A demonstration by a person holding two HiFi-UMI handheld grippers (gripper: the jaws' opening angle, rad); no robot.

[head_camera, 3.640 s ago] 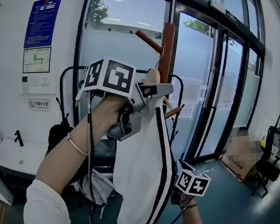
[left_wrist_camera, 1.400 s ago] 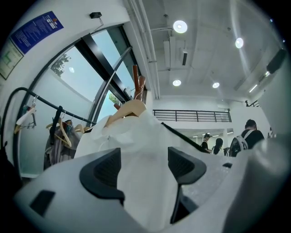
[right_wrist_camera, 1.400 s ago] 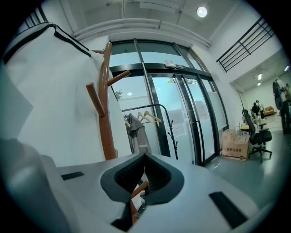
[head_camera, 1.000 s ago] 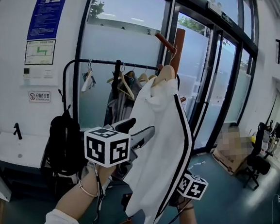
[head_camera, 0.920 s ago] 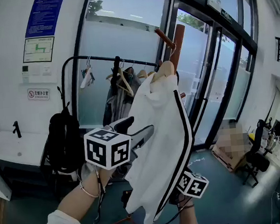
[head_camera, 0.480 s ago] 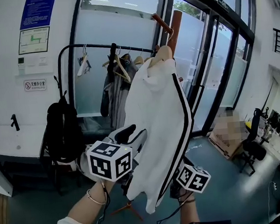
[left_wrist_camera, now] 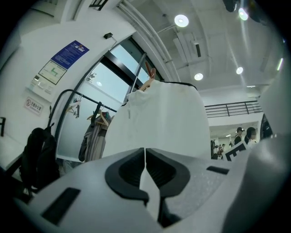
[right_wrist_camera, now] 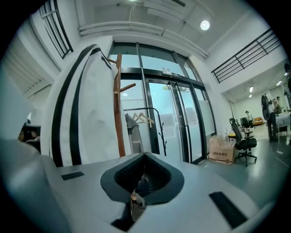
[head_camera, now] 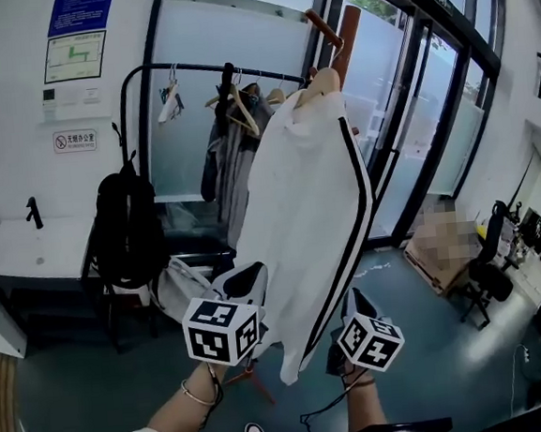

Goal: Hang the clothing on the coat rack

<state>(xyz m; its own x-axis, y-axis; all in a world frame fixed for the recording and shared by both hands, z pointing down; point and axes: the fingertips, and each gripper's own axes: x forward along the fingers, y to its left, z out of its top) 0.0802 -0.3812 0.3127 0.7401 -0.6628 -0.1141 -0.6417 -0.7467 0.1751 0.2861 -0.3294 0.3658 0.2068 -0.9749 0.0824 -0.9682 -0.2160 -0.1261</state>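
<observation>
Squeezed the left gripper [left_wrist_camera: 145, 152] tight just now, jaws meeting on nothing. Held the right gripper [right_wrist_camera: 145, 157] pressed together too, empty. Had the white, black-striped clothing [head_camera: 307, 207] hanging from the coat rack [head_camera: 347, 34], above both claws.

White black-striped clothing [head_camera: 301, 219], brown coat rack [head_camera: 348, 36]

We take this for the entrance hall of an office building. Beyond the right gripper [head_camera: 358, 304] rise tall black-framed glass doors [head_camera: 413, 123], with a cardboard box [right_wrist_camera: 221, 149] and office chairs [right_wrist_camera: 241, 139] farther to its right and a balcony railing [right_wrist_camera: 245, 52] high above. Beyond the left gripper [head_camera: 245, 280] and to its left we see wall notices [head_camera: 74, 56], a garment rail [head_camera: 192, 71] and a backpack [head_camera: 126, 228].
</observation>
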